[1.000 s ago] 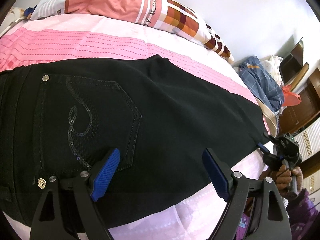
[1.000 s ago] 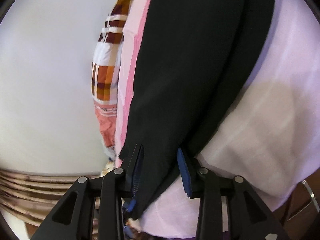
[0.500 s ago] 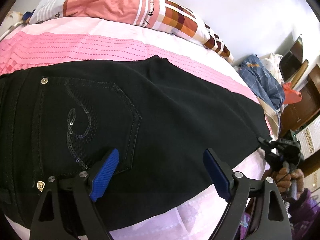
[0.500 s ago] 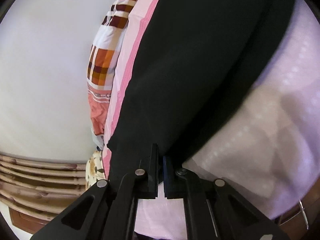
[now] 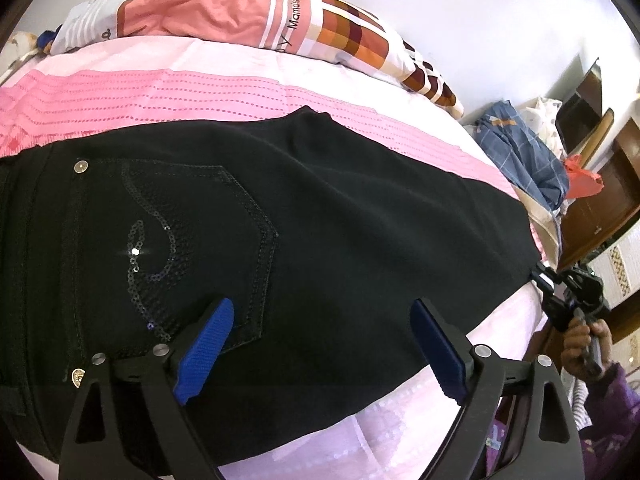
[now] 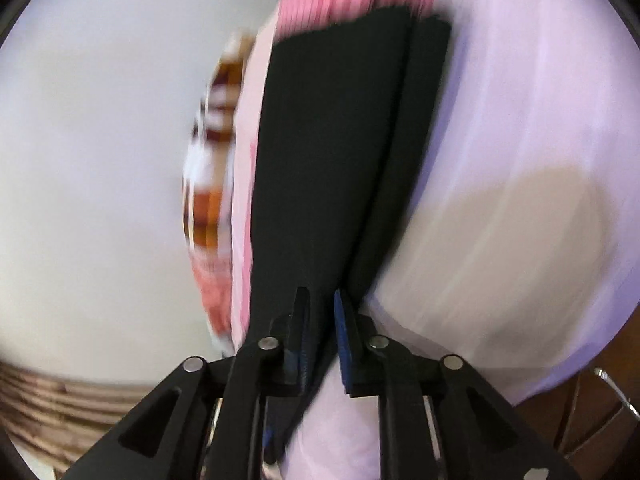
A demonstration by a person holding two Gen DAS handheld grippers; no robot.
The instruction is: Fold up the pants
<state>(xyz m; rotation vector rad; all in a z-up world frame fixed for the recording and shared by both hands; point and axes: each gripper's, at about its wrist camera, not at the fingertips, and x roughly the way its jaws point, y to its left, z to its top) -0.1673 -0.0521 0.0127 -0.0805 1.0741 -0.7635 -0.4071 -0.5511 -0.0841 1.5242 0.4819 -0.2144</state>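
Note:
Black pants (image 5: 320, 232) lie flat on the pink bed sheet (image 5: 160, 92), back pocket with sequin swirl (image 5: 160, 236) up, legs stacked and running to the right. My left gripper (image 5: 320, 344) is open and empty, hovering over the seat below the pocket. My right gripper (image 6: 320, 320) is shut on the hem end of the pants (image 6: 336, 160) at the bed's right edge; it also shows in the left wrist view (image 5: 560, 284), held by a hand. The right wrist view is motion-blurred.
A patterned pillow (image 5: 280, 24) lies along the far side of the bed by the white wall. Blue checked clothes (image 5: 524, 156) and wooden furniture (image 5: 600, 208) stand beyond the bed's right end.
My right gripper closed on the pants hem and now moves with it; the view is blurred. My left gripper stayed open over the seat.

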